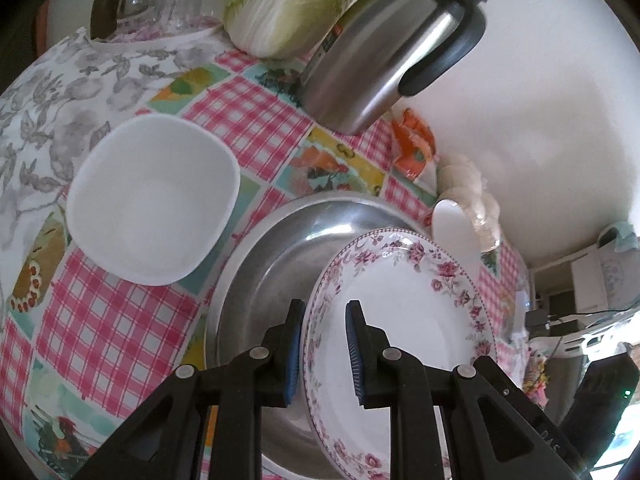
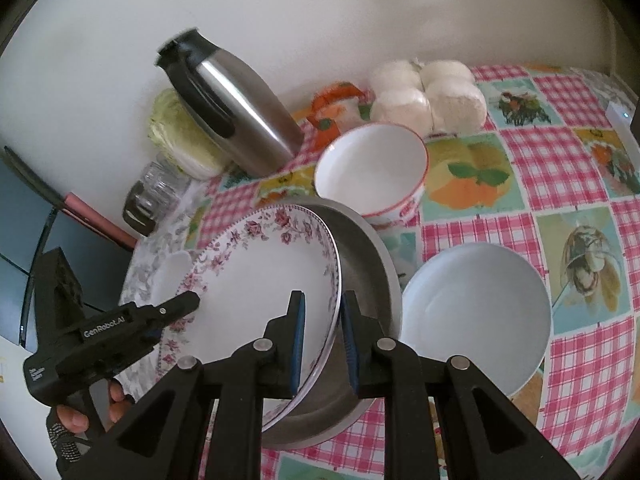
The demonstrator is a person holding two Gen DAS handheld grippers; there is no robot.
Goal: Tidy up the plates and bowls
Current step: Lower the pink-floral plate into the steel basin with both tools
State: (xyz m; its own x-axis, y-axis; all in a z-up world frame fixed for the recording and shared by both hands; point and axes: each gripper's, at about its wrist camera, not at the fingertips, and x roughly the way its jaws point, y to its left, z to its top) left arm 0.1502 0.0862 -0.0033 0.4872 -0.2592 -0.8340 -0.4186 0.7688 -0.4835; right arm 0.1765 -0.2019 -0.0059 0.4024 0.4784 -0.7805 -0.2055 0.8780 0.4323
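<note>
Both grippers are carrying the floral plate [image 2: 260, 280] over the steel pan [image 2: 370, 276].
Left gripper [image 1: 323, 350] and right gripper [image 2: 323, 340] are pinching opposite rims; uneven lowering risks slipping.

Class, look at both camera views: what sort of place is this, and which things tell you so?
Most likely a home kitchen or dining table. A patchwork oilcloth covers it, a steel jug and a cabbage stand by the wall, and a floral plate and bowls lie about.

One floral plate [image 2: 256, 276], one steel pan [image 2: 368, 264], three white bowls [image 2: 372, 168], one thermos [image 2: 240, 120], one cabbage [image 1: 292, 4]
</note>
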